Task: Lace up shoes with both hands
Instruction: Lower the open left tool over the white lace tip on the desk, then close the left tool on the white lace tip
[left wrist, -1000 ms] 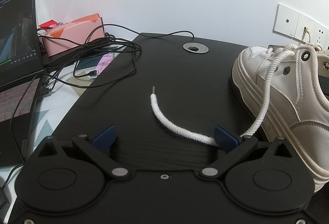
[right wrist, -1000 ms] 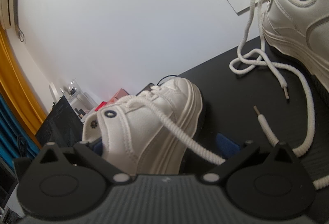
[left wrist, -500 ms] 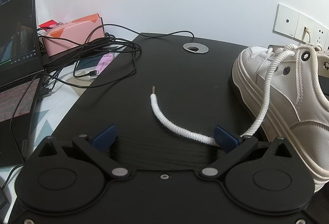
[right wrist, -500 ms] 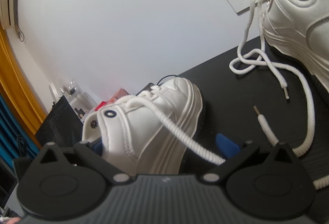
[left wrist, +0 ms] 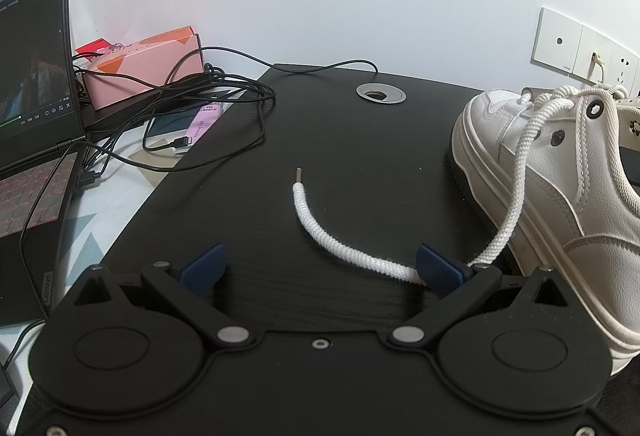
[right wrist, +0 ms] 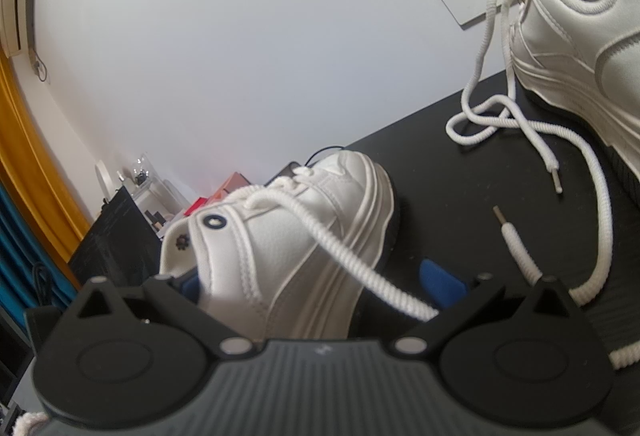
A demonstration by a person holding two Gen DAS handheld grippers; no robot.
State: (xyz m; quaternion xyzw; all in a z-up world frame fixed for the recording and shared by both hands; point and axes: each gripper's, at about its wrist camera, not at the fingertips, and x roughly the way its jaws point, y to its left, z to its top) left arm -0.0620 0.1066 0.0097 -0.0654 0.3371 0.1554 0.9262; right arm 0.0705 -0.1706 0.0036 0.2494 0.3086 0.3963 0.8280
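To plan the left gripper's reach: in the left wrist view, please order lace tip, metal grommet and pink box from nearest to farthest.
1. Lace tip, centre of the desk, ahead of the left gripper.
2. Metal grommet, far centre.
3. Pink box, far left by the wall.

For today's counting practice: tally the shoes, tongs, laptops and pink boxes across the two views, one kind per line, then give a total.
White shoes: 2, near shoe and far shoe
Tongs: 2, left tongs and right tongs
Laptop: 1
Pink box: 1
Total: 6
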